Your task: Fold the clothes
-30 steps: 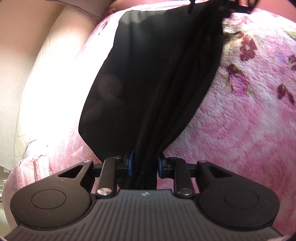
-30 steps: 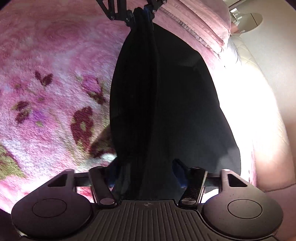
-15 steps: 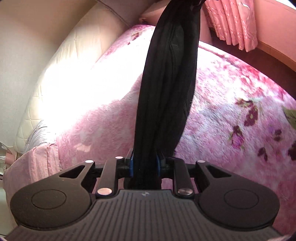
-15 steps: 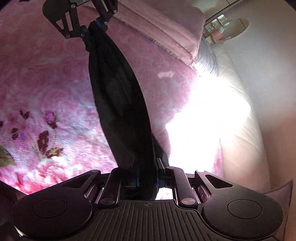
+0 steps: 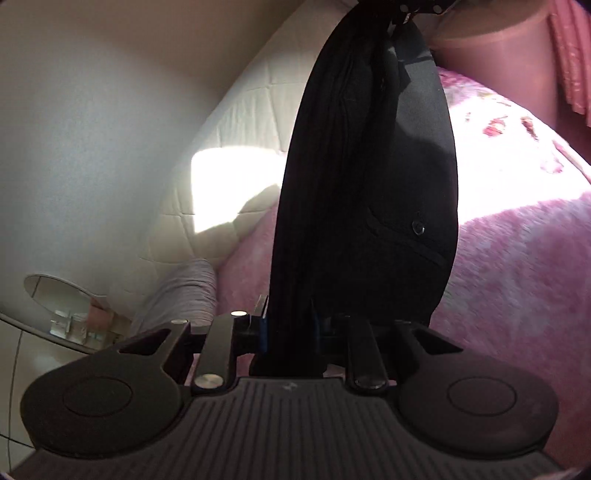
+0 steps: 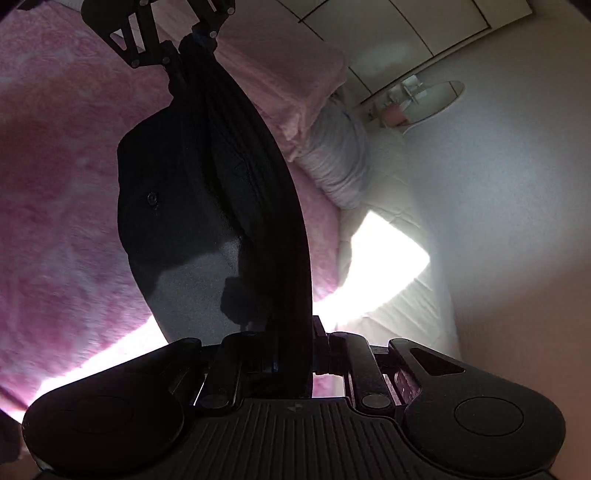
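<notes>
In the left wrist view, a plain pale wall [image 5: 92, 129] fills the left side. Low at the far left a small oval white shelf [image 5: 55, 295] carries a few small items too blurred to name. Next comes a cream quilted headboard [image 5: 240, 122] with a bright patch of sunlight on it, and below it a rumpled lilac-grey pillow [image 5: 184, 291] at the edge of the fluffy pink floral blanket [image 5: 517, 277] that covers the bed. The left hand-held gripper [image 5: 290, 328] has its jaws closed tight on a bunched end of the black buttoned fabric garment [image 5: 369, 184]. The garment stretches away as a taut band to the right hand-held gripper [image 5: 417, 5] at the top, clear of the blanket, with a wider flap hanging on its right side. Right of it lies open blanket, partly sunlit; a pink curtain [image 5: 569, 55] hangs at the far right.

In the right wrist view, open pink blanket lies to the left. The garment spans the middle, pinched at the near end between the right hand-held gripper's nearly closed jaws. To the right are the pillow, the headboard and the bare wall.
</notes>
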A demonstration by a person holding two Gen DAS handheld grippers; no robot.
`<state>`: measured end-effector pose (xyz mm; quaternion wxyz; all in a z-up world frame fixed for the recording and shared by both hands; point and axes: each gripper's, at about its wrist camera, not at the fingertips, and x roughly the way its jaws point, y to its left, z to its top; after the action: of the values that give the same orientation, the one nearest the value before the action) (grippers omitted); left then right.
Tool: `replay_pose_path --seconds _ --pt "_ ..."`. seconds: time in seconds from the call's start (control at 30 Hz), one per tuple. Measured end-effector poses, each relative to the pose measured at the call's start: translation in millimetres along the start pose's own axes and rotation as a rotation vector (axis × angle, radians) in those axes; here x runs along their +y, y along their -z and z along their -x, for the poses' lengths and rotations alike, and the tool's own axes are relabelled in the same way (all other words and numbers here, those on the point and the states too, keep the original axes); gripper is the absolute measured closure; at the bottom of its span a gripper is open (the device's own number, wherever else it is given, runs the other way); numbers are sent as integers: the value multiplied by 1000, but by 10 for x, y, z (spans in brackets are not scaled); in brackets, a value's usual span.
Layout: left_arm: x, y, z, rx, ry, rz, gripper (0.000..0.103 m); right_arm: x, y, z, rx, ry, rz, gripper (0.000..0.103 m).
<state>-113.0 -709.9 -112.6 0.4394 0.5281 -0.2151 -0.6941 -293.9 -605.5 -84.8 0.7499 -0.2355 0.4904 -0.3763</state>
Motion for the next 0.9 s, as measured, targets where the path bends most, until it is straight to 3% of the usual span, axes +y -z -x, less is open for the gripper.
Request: replay_pose_path --seconds 0.13,0.17,0.33,0.47,0.6,0.73,0.83,0.9 --pt "-164 -479 -731 30 -92 113 84 -434 563 -661 -49 95 20 90" --pt "-333 -544 -943 49 -65 123 84 -479 715 -835 -54 113 22 89" --pt "-1478 -610 -1923 173 166 77 84 90 1610 -1723 87 -71 4 89" --pt "-1878 -575 -1914 178 156 60 85 391 1907 -1855 103 -155 -13 89" --pt "-1873 -566 -1821 193 144 71 86 493 1974 -1819 100 -192 -38 89" --pt "-1790 -545 -1773 218 184 102 83 570 1903 -1881 116 -210 -25 88" --pt "-1676 -519 -1622 224 224 157 75 546 1908 -1891 161 -225 -15 76" --pt "-1601 -502 -1522 228 250 193 75 486 1918 -1829 199 -237 -31 64"
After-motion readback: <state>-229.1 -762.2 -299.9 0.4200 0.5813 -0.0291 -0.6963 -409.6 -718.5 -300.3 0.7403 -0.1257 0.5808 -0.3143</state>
